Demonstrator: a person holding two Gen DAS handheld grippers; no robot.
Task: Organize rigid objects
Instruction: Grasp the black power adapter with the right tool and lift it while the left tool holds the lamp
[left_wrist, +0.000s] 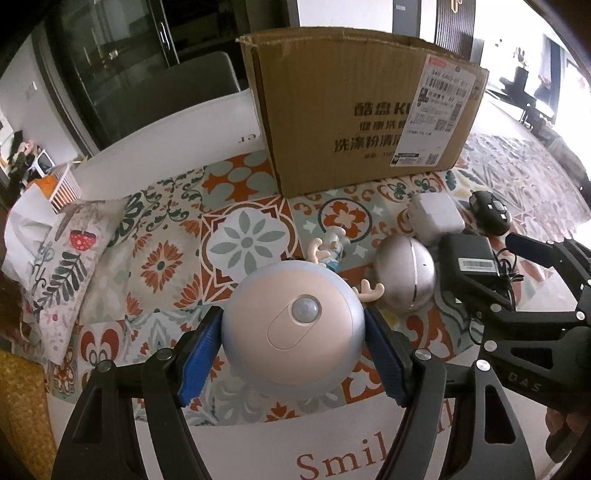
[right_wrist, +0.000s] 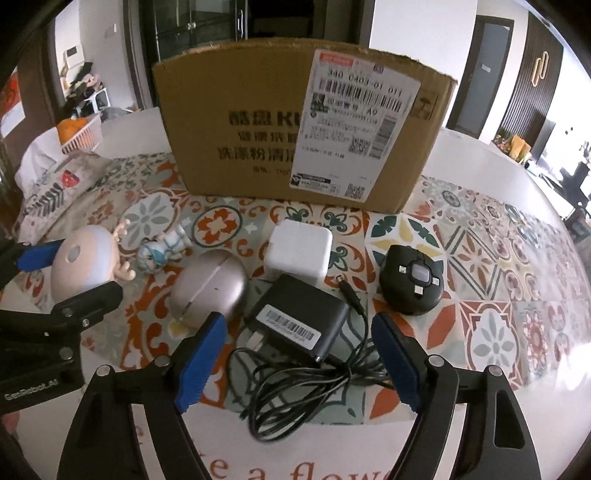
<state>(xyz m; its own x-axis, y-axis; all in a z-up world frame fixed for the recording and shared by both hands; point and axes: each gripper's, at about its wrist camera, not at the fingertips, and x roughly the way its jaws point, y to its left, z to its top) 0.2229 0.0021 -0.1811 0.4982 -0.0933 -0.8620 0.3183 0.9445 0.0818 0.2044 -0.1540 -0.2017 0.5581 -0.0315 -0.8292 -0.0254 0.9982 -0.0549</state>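
Rigid objects lie in a loose row on the patterned cloth (right_wrist: 480, 258) covering the worktop, all in front of the cardboard box (right_wrist: 295, 122). Left to right: antlered night light (left_wrist: 291, 325), small figurine (right_wrist: 164, 245), metallic egg-shaped case (right_wrist: 210, 284), white charger cube (right_wrist: 299, 251), black power adapter (right_wrist: 299, 321) with tangled cable (right_wrist: 295, 391), round black device (right_wrist: 412, 280).

Left gripper (left_wrist: 291, 339): blue pads against both sides of the night light, clenched on it; whether it is lifted off the cloth cannot be told.

Right gripper (right_wrist: 295, 354): spread wide, holding nothing, straddling the adapter and cable from the near side.

Progress, as judged: early. No item visibly inside the box; its interior is hidden. Six objects remain outside; one is in hand, presumably bound for the box.
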